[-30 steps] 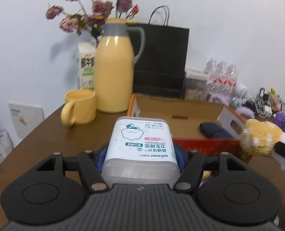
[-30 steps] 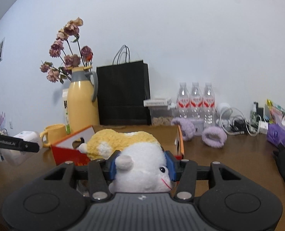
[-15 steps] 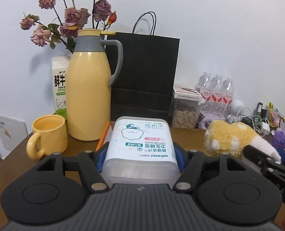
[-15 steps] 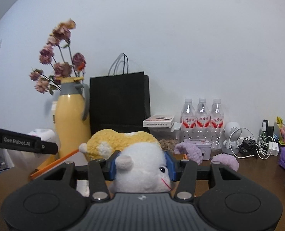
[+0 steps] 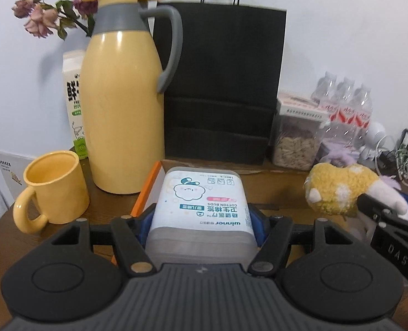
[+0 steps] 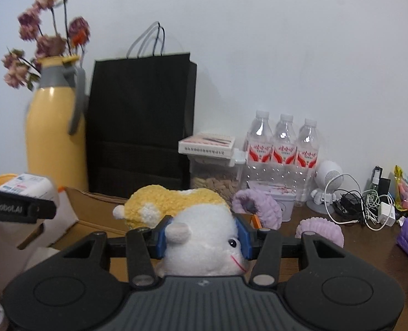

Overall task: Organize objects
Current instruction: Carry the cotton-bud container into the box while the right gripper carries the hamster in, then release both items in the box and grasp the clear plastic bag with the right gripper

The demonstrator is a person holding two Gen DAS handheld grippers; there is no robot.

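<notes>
My left gripper [image 5: 201, 220] is shut on a white cotton-bud box [image 5: 201, 204] with a cartoon label, held over the orange-edged cardboard box [image 5: 148, 190]. My right gripper [image 6: 204, 234] is shut on a yellow-and-white plush toy [image 6: 198, 220], its blue pads [image 6: 162, 234] pressing into the white part. In the left wrist view the plush toy [image 5: 342, 190] and the right gripper [image 5: 391, 229] hang at the right, over the cardboard box. The right wrist view has the cotton-bud box [image 6: 27, 187] in the left gripper [image 6: 19, 209] at its left edge, above the cardboard box [image 6: 93, 215].
Behind the box stand a yellow jug [image 5: 121, 110] with dried flowers, a yellow mug [image 5: 55, 187], a milk carton [image 5: 74, 102], a black paper bag [image 5: 220, 88], a seed jar [image 5: 295, 143] and three water bottles [image 6: 284, 149]. Purple hair bands [image 6: 320, 231] and cables [image 6: 364, 207] lie right.
Both grippers have travelled forward with their loads, from in front of the cardboard box to over it; the jug and the black bag look much nearer. Neither grip has changed.
</notes>
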